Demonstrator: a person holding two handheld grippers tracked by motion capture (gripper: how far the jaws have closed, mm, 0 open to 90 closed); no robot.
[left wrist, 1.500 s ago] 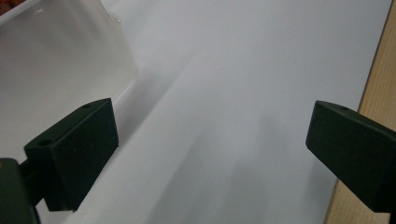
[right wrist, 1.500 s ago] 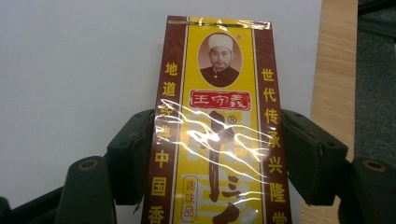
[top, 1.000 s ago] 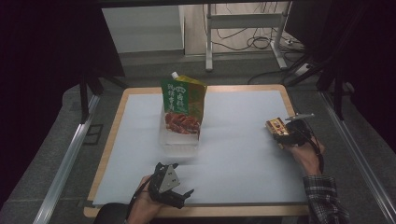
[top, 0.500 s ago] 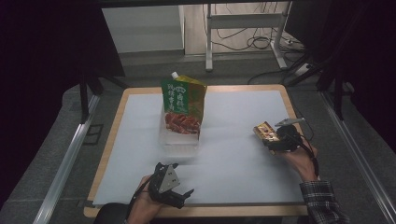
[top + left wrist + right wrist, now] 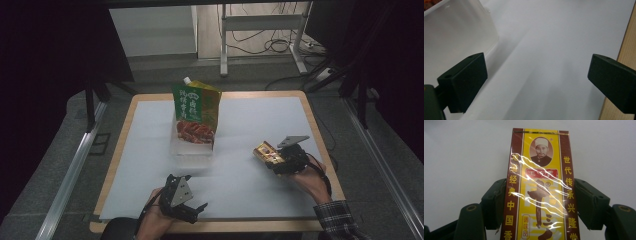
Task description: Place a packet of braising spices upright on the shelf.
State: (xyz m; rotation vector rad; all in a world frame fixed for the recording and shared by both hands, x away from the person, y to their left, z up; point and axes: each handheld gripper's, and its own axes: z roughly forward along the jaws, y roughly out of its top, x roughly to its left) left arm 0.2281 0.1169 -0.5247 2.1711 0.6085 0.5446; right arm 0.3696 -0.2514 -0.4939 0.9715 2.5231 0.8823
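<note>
I am holding a yellow-and-maroon cellophane-wrapped seasoning box (image 5: 266,153) in my right gripper (image 5: 280,160) — both jaws are pressing its long sides (image 5: 540,195). The box is hanging to the right of the clear plastic tub (image 5: 192,149), well apart from it, above the white table mat (image 5: 250,120). A green stand-up sauce pouch (image 5: 196,112) is standing in that tub. My left gripper (image 5: 192,210) is waiting near the tub's front — jaws spread wide, nothing between them.

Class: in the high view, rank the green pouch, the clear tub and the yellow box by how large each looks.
1. Green pouch, largest.
2. Clear tub, partly hidden behind the pouch, so its rank is unsure.
3. Yellow box, smallest, held in the right tool.
</note>
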